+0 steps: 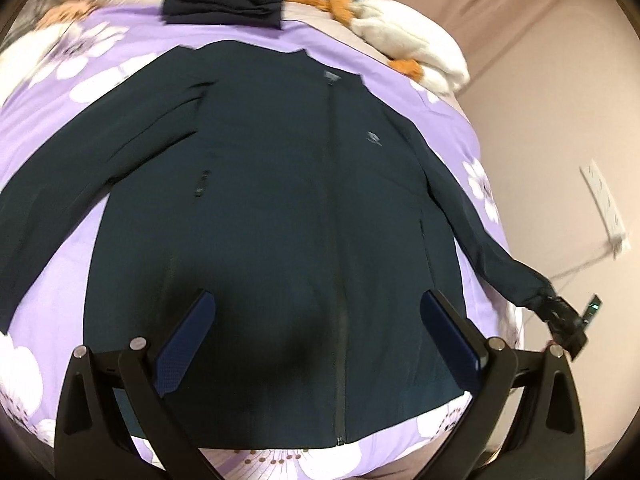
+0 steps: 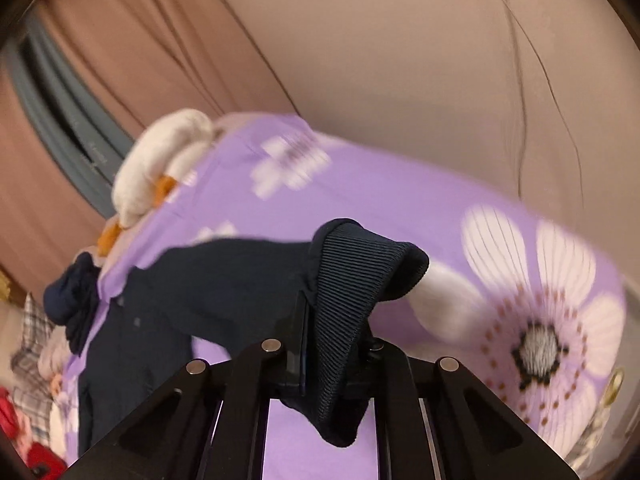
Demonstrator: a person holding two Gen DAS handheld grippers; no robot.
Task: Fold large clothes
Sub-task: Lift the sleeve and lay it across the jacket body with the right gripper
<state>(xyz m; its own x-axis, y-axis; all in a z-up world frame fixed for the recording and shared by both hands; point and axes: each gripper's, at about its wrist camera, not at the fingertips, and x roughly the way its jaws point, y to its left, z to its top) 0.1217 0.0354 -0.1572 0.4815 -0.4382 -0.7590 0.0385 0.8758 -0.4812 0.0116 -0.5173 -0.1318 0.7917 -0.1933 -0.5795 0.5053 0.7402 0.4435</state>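
Lying zipped and flat on the floral purple bed (image 1: 48, 248), navy jacket (image 1: 280, 184), right tool (image 2: 320, 344) pinching its ribbed cuff (image 2: 352, 280) at the bed's right edge, left tool (image 1: 316, 320) spread above the hem.

Both views are softly and evenly lit, with strong fisheye bending and dark corners; a dim shadow is cast between the left claw (image 1: 318, 336) fingers, and motion blur is seen beyond the right claw (image 2: 320, 344)
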